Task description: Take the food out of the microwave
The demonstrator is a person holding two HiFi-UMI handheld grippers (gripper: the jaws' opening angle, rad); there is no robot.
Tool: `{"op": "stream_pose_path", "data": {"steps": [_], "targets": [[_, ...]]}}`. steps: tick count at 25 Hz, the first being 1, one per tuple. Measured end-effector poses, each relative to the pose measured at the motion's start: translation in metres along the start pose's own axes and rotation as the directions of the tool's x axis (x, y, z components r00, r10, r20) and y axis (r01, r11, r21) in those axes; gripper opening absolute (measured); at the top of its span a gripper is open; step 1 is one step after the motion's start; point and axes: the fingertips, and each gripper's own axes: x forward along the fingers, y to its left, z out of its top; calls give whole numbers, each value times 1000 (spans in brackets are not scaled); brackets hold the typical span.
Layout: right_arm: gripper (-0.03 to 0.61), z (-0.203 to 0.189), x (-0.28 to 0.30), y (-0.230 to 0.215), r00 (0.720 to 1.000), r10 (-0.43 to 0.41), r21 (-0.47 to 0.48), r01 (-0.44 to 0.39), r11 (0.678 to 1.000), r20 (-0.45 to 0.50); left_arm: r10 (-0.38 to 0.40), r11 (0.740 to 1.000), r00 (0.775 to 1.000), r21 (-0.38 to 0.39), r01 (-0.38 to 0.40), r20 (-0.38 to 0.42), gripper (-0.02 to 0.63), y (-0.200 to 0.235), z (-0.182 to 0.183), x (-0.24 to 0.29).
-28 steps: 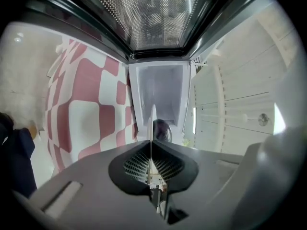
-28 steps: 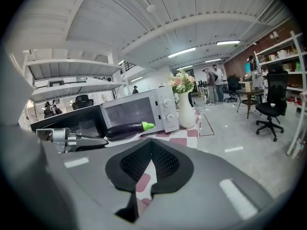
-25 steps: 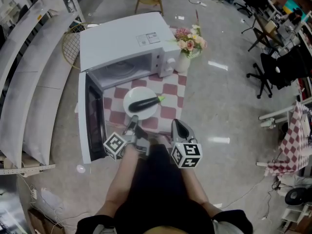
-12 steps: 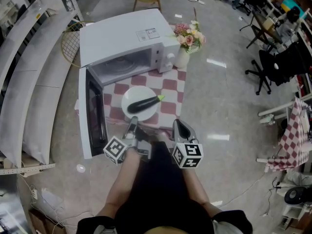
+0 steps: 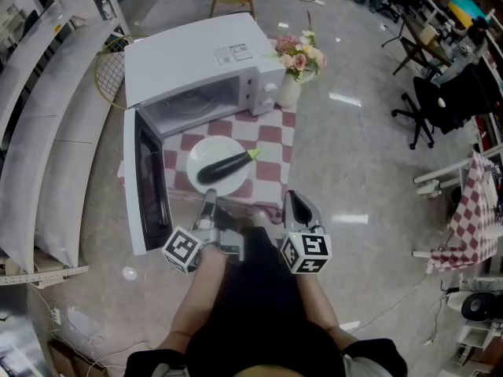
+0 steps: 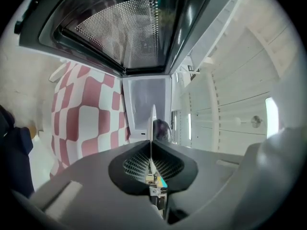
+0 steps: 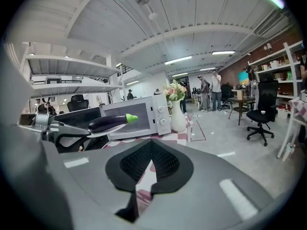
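Left gripper [image 5: 209,204] is clamped on the near rim of the white plate [image 5: 212,149] — the eggplant [image 5: 226,165] lies across it, out in front of the open microwave [image 5: 196,65], raised above the checkered cloth [image 5: 271,144]. Right gripper [image 5: 292,203] hovers alongside — jaws pressed together, nothing between them.

My head camera looked steeply down on the microwave [image 5: 196,61]. My left gripper [image 5: 209,196] camera sat close beside its open door [image 6: 124,32], looking along the jaws. My right gripper [image 5: 291,199] camera looked nearly level from farther back. All three shared the eggplant [image 7: 108,122] on its plate [image 7: 98,131].
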Motion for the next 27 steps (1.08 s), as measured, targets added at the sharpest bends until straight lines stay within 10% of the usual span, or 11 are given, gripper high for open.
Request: {"op": "stream_pose_path", "data": {"steps": [27], "targets": [[0,4,9,13,998,49,-28,-50,998,-25,4,1000,1000,-31,-4,1,18,0,1,7]]}}
